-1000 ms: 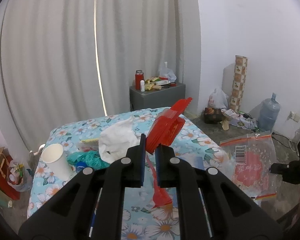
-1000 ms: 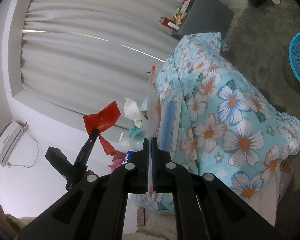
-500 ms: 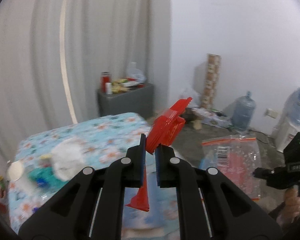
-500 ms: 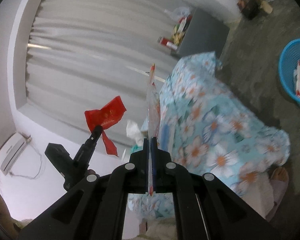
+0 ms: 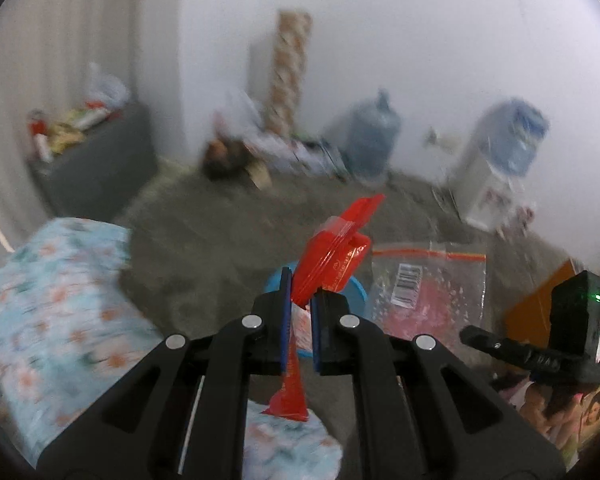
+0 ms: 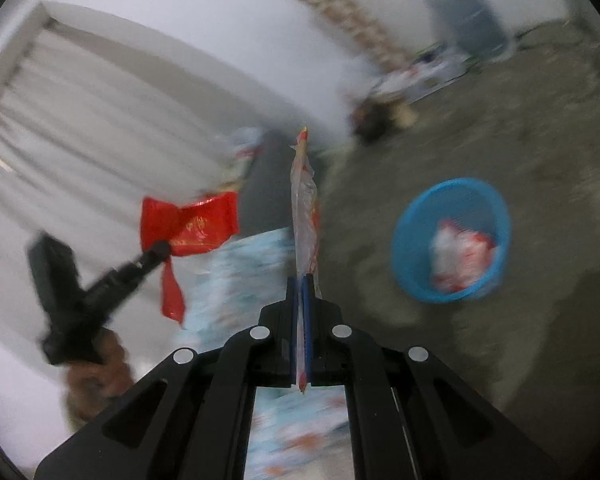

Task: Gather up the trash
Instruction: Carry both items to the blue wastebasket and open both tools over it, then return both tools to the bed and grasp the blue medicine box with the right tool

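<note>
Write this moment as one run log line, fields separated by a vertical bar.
left gripper: shut on red wrapper | right gripper: shut on clear plastic bag | blue basket: on floor, holds one wrapper

— Where does the basket [image 6: 452, 240] sit?
— On the floor [image 6: 540, 128], right of the table [image 6: 240, 280], with a wrapper [image 6: 460, 256] in it.
— And the far wall?
— A water jug [image 5: 374, 140] stands there, a dispenser [image 5: 496, 168] to its right, a cabinet [image 5: 96, 168] far left.
</note>
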`<state>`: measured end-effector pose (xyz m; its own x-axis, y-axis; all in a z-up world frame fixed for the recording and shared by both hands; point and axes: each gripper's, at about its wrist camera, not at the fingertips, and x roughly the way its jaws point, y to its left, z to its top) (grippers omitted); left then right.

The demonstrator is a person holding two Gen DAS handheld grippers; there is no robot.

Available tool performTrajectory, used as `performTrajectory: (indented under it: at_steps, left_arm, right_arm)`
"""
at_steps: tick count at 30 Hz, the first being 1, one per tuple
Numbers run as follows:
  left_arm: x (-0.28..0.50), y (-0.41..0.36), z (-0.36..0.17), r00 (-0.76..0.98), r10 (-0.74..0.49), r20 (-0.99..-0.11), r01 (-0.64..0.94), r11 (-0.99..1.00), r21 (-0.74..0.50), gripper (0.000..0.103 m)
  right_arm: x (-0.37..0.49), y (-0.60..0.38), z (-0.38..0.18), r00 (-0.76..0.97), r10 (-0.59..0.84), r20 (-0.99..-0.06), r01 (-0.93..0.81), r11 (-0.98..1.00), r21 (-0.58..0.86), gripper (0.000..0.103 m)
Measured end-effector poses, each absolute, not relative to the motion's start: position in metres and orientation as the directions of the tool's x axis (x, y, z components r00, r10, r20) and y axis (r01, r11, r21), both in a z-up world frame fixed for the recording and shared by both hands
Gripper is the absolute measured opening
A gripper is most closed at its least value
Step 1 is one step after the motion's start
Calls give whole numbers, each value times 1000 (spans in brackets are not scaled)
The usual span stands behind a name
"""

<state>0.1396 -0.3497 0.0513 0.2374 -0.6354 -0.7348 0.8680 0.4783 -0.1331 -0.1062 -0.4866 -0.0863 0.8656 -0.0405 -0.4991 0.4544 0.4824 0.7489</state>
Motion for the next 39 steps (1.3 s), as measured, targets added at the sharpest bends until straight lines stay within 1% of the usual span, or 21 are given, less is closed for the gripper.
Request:
performTrajectory:
  at_steps: [1, 3, 7, 9, 13, 15, 17, 18, 19, 20, 21, 22, 23, 24, 25, 27, 30, 33, 36, 38, 39]
  left_arm:
    - [143, -370, 37, 202, -611, -765, 871, 469, -145, 7]
    - [148, -405, 8, 153, -564, -811, 878, 454, -150, 7]
    - [161, -471, -65, 40, -442, -896, 871, 454, -185, 7]
    - [169, -493, -100, 6, -386, -923, 866, 463, -188, 7]
    - [190, -523, -167, -103, -304, -947, 814, 521, -256, 7]
    - [200, -530, -193, -141, -262, -955, 783, 560, -269, 7]
    - [207, -538, -211, -140, -245, -959, 772, 580, -260, 7]
    - [210, -542, -219, -133, -243, -961, 772, 582, -254, 8]
    - [212, -544, -226, -132, -245, -961, 768, 588, -255, 14]
    - [214, -546, -234, -134, -240, -962, 760, 598, -255, 34]
    - [214, -551, -239, -139, -238, -961, 761, 596, -258, 43]
    - [211, -555, -244, -138, -238, -961, 771, 583, -256, 53]
    - [208, -562, -247, -136, -232, -963, 784, 569, -248, 59]
    - [207, -566, -247, -137, -224, -965, 790, 563, -243, 61]
    - [204, -567, -249, -145, -219, -965, 788, 564, -247, 62]
    - [204, -567, -246, -162, -245, -956, 765, 581, -279, 63]
    - [203, -563, -234, -178, -288, -941, 743, 588, -320, 65]
    - [199, -558, -211, -145, -321, -936, 755, 575, -315, 65]
    - [198, -544, -174, -123, -377, -918, 753, 567, -334, 65]
    - [196, -532, -146, -118, -426, -897, 755, 548, -359, 65]
    - [195, -525, -131, -110, -452, -885, 758, 538, -369, 65]
  right_arm:
    - [-101, -490, -91, 835, -76, -545, 507, 490, 709, 3]
    - [-92, -497, -102, 804, -103, -586, 554, 489, 674, 3]
    - [-63, -520, -146, 698, -154, -700, 673, 477, 566, 3]
    - [-52, -534, -173, 670, -122, -732, 696, 445, 563, 3]
    - [-39, -552, -215, 621, -94, -778, 733, 421, 534, 3]
    - [-34, -561, -230, 625, -65, -778, 729, 406, 552, 3]
    - [-26, -575, -244, 592, -75, -802, 757, 393, 522, 3]
    - [-21, -582, -251, 604, -60, -795, 749, 384, 540, 5]
    - [-16, -587, -257, 609, -52, -791, 747, 374, 550, 5]
    - [-12, -591, -265, 590, -58, -805, 765, 358, 535, 5]
    - [-10, -594, -269, 576, -60, -815, 776, 355, 522, 5]
    - [-6, -596, -276, 576, -48, -816, 772, 361, 524, 11]
    - [-4, -598, -282, 579, -31, -815, 768, 357, 532, 18]
    - [-6, -599, -289, 570, -25, -821, 777, 342, 529, 34]
    - [-10, -600, -292, 562, -35, -827, 789, 323, 523, 37]
    - [-21, -597, -292, 568, -50, -822, 792, 306, 528, 38]
    - [-39, -597, -287, 599, -85, -796, 784, 265, 562, 48]
    - [-53, -592, -276, 614, -118, -781, 780, 241, 577, 49]
    - [-61, -584, -259, 635, -139, -760, 766, 237, 597, 50]
    - [-62, -575, -245, 645, -159, -747, 758, 254, 600, 53]
    - [-60, -572, -239, 652, -165, -740, 753, 262, 604, 56]
